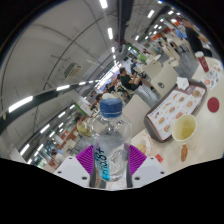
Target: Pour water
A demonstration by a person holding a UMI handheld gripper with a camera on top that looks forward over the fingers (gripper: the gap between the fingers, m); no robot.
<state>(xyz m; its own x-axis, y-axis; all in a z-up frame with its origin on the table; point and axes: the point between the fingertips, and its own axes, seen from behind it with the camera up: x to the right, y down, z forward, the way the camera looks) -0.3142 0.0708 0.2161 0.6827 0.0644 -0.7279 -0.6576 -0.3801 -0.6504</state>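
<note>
Two pads clamp the water bottle (111,145), cap still on; yellow cup (185,128) lower right. Tilted grip risks slip.

Light comes from long white fluorescent ceiling strips (60,90) running far beyond the fingers, and the hall reads bright and even, with soft shadows only. The strips burn out to pure white glare. The wide lens bends everything: ceiling lines curve strongly and the scene tilts toward the rim. The clear plastic water bottle with a blue cap (112,140), held between the fingers, catches pale highlights on its shoulder and looks fairly sharp. The far crowd beyond it is small and smeared. The round yellow cup (185,128), ahead to the right, glows softly, its edge slightly blurred.
</note>
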